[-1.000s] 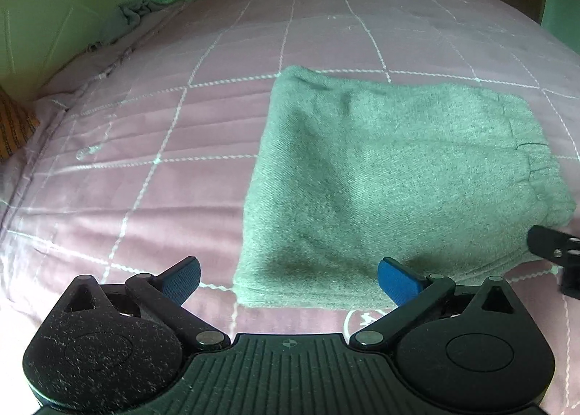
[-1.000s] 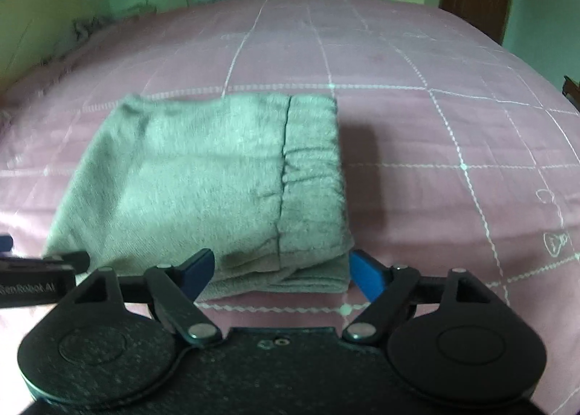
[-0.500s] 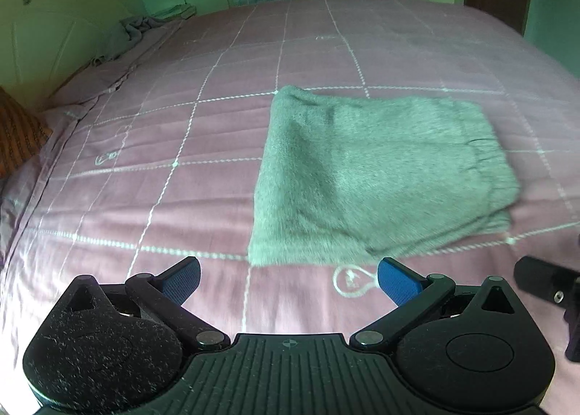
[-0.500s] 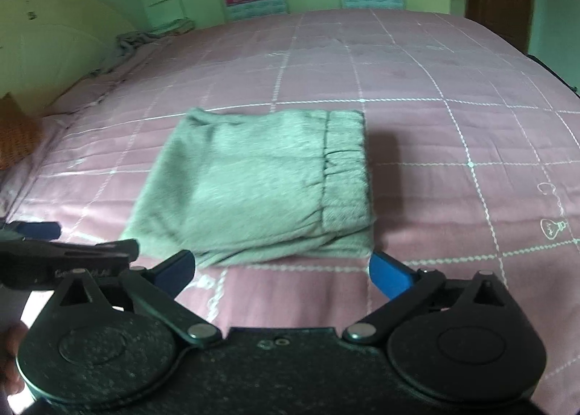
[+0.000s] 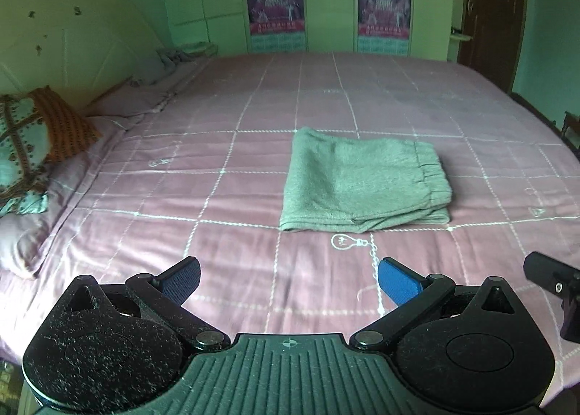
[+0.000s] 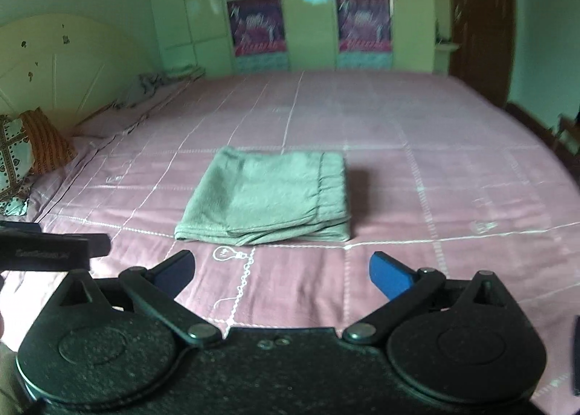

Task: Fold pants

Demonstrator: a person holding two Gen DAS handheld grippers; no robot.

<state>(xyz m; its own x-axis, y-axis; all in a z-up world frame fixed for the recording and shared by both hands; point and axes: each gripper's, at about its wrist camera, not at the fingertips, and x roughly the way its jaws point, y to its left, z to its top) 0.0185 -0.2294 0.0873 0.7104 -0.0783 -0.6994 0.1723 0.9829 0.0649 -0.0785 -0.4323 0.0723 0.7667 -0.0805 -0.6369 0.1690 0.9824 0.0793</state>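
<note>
Pale green walls and wardrobe doors with two purple posters (image 5: 275, 11) close the far end of the room, and a wide bed under a pink quilted cover with thin white grid lines (image 5: 362, 96) fills nearly all the floor. Against the curved cream headboard (image 5: 72, 49) on the left sits an orange and teal patterned cushion (image 5: 32, 139), with a crumpled heap of grey cloth (image 5: 170, 59) further along that side.

Towards the middle of the bed lie the grey-green knitted pants (image 5: 362, 179), folded into a compact, roughly square stack, elastic waistband on the right, layered edges showing along the near side. By my reckoning the folding is done; at most a light squaring of those near edges remains, since one layer sticks out a little.

Nearest me, the left claw (image 5: 288, 279) hangs over bare cover with its blue pads spread wide and nothing between them. The right claw (image 6: 282, 272) hangs just beside it on the right, likewise spread wide and empty, well short of the stack.

Room is generous: open cover on every side of the pants, the cushion well apart on the left, the bed's right edge and a dark wooden door (image 5: 493, 12) far off. A white lightbulb motif (image 5: 349, 241) stitched into the cover lies between claws and pants
</note>
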